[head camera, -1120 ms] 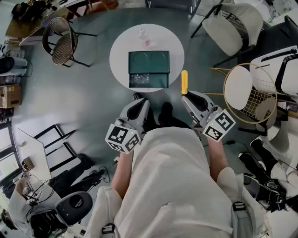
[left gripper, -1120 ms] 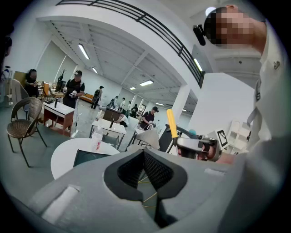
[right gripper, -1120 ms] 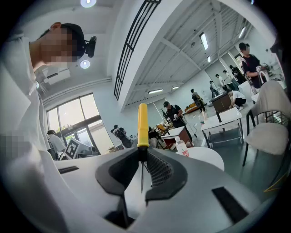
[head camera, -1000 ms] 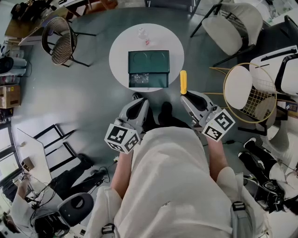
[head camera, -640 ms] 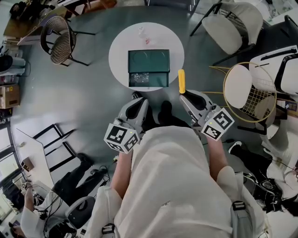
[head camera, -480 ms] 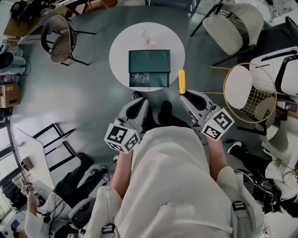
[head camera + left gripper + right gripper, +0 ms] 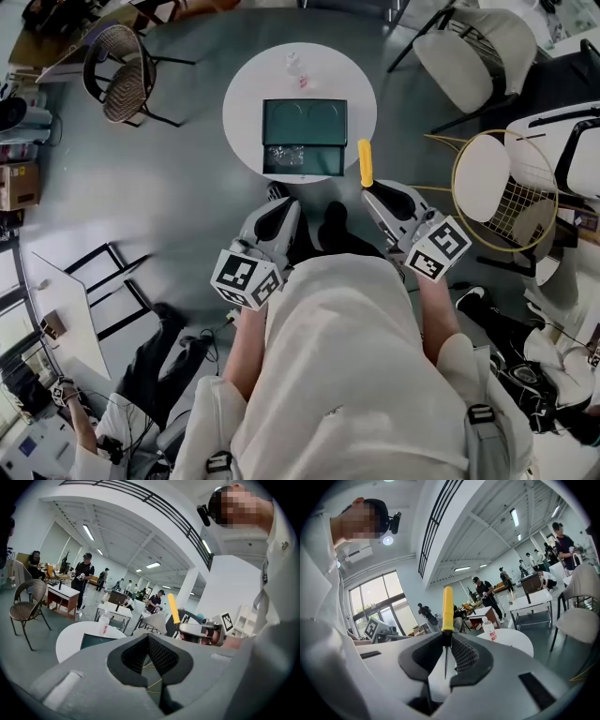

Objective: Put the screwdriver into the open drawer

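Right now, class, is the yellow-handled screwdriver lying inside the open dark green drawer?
No, the yellow-handled screwdriver is clamped in the right gripper, outside the open drawer.

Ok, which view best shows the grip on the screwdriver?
Right gripper view: the right gripper is shut on the screwdriver by its thin shaft, yellow handle outward. Head view shows only the handle; left gripper view shows the screwdriver small, side-on.

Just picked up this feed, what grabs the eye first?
The yellow-handled screwdriver is clamped by its shaft in the right gripper, handle pointing toward the round white table. On that table sits a dark green box with its drawer pulled open toward the person.
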